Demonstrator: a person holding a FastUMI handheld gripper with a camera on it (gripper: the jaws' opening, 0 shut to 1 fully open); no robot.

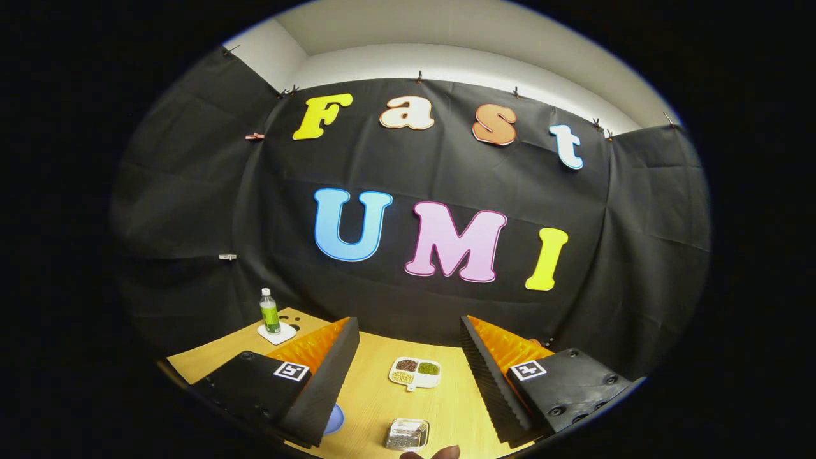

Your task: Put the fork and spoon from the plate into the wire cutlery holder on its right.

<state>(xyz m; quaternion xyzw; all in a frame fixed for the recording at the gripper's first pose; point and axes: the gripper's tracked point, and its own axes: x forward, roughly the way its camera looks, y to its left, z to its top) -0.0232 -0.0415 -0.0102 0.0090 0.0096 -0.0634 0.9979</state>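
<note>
The gripper [408,376] is held above the bench [376,395] with jaws spread wide, nothing between them. The wire cutlery holder [407,435] stands on the bench between the fingers, with a sectioned dish [415,373] beyond it. A blue plate edge [335,419] shows beside the left finger. A bottle [269,312] stands far left.

Wire cutlery holder [407,435] upright on the wooden table, right of a blue plate [334,419].

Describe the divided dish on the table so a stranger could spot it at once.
On the wooden table, look between the open gripper fingers, beyond the small wire basket. The white divided dish sits there, alone in holding three separate heaps: dark, green and pale grains.
</note>
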